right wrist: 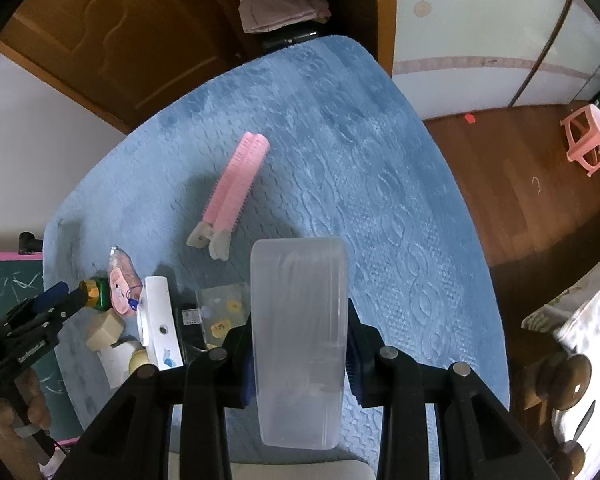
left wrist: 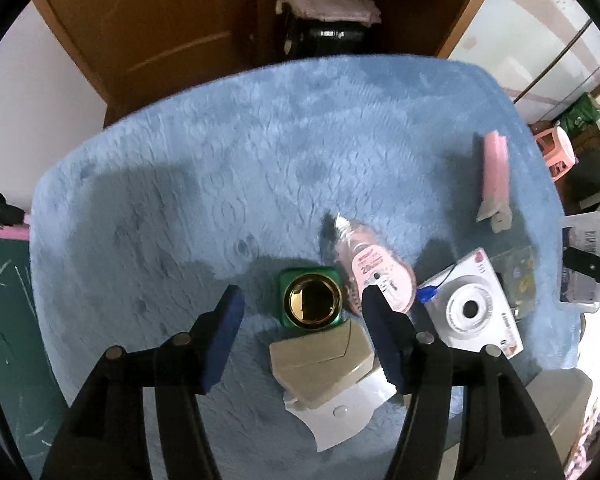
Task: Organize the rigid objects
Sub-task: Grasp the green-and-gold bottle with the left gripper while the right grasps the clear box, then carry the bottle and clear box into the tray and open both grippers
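Left wrist view: the left claw points steeply down over the blue plush surface, jaws apart and empty above a green bottle with a gold cap. Beside it lie one pink tape dispenser with unreadable print, one beige-and-white adapter, one white toy camera and one pink hair clip.

Right wrist view: the right claw, also aimed down, is clamped on one frosted plastic box, held above the surface. A person's hand grips the other tool's handle at the left.
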A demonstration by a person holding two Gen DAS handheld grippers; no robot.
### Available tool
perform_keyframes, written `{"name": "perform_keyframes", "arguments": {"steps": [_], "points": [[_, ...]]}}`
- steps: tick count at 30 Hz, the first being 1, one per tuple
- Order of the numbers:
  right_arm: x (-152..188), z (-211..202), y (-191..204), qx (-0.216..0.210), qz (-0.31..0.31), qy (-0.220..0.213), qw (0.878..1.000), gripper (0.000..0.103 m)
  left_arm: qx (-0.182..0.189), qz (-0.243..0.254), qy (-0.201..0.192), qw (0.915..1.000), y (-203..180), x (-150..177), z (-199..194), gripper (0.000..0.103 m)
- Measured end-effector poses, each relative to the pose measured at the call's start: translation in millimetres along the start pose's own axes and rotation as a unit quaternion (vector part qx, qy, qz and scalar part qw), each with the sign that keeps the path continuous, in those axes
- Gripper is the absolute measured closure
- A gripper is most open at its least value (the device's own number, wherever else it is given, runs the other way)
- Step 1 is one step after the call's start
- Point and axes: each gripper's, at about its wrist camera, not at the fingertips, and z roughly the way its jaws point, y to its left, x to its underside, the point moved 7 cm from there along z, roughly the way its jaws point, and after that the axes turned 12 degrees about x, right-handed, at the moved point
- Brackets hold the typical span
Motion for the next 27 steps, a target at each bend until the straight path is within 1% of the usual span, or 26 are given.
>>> {"name": "perform_keyframes", "arguments": {"steps": [2, 3, 4, 6, 11, 17, 19, 21, 23, 27], "points": [[0.9, 1.2, 0.3, -0.002, 0.001, 0.002, 1.0, 0.068, -0.001, -0.012, 0.012, 0.9998, 4.1, 0.6, 9.4, 0.04], [1.4, 1.7, 0.2, -0.002, 0.0, 0.001, 1.0, 0.068, 0.001, -0.018, 0.018, 0.9997, 6.0, 0.5, 13.8, 0.048], [1.6, 2.8, 0.9, -0.002, -0.001, 0.002, 1.0, 0.068, 0.006, -0.025, 0.024, 0.9994, 7.1, 0.9, 18.3, 0.052], [2.0, 5.4, 2.1, -0.003, -0.002, 0.005, 1.0, 0.068, 0.017, -0.034, 0.031, 0.9988, 6.9, -1.0, 26.0, 0.058], [0.3, 10.6, 5.2, -0.004, -0.004, 0.008, 1.0, 0.068, -0.014, -0.028, 0.045, 0.9985, 6.1, -8.2, 42.3, 0.06], [-0.1, 16.8, 7.6, -0.012, -0.007, 0.018, 1.0, 0.068, -0.036, -0.017, 0.029, 0.9988, 1.5, -10.5, 45.7, 0.06], [0.4, 15.0, 8.2, -0.01, -0.014, 0.015, 1.0, 0.068, -0.045, -0.02, 0.021, 0.9985, 1.4, -10.7, 38.8, 0.061], [1.1, 9.7, 7.6, -0.014, -0.017, 0.01, 1.0, 0.068, -0.043, -0.027, 0.011, 0.9987, -8.4, -1.4, 23.5, 0.061], [2.5, 1.9, 7.8, -0.021, -0.018, 0.007, 1.0, 0.068, -0.04, -0.027, -0.005, 0.9988, -15.0, 1.8, -0.4, 0.061], [7.4, -32.8, 9.1, -0.042, -0.024, -0.009, 0.999, 0.068, -0.033, -0.023, -0.039, 0.9984, -32.3, 15.3, -56.7, 0.061]]}}
